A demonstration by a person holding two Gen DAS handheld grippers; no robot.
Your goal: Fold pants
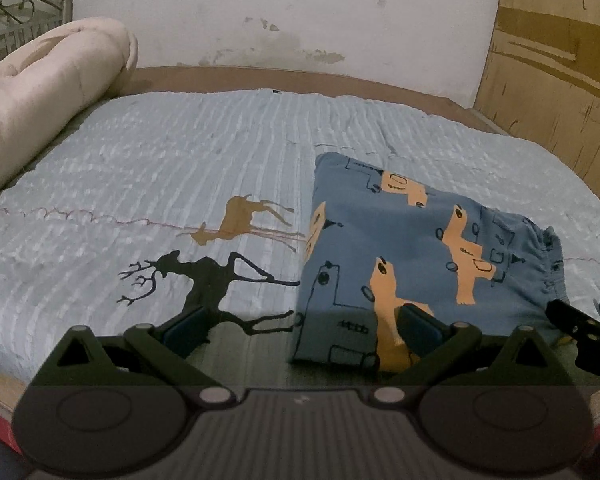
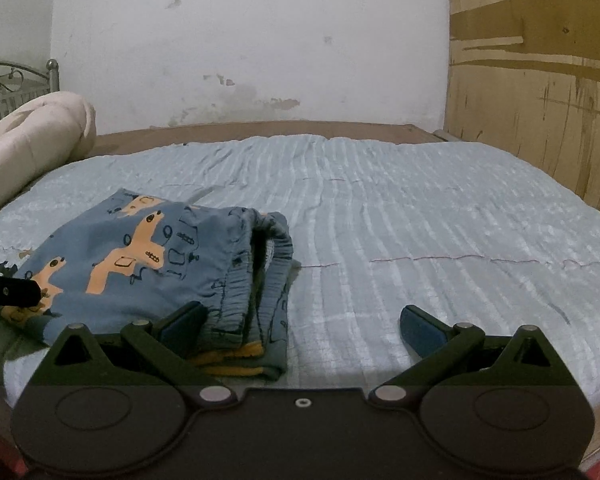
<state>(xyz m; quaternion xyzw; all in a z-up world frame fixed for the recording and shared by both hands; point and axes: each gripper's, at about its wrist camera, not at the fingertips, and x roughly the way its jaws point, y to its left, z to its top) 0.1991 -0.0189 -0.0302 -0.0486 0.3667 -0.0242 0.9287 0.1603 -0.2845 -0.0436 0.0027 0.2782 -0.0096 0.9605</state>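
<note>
Ribbed bedspread (image 2: 420,220), soft folded pants (image 2: 148,264)

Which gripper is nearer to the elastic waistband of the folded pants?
Right. The right gripper is open right at the waistband, with its left jaw against the folded stack. The left gripper is open at the opposite folded edge of the pants.

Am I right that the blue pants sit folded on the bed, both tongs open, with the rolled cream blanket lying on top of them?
Not quite. The rolled cream blanket lies apart from the pants, at the far left edge of the bed, as the left wrist view shows. The rest holds: the pants are folded, and the left tongs and right tongs are both open.
</note>
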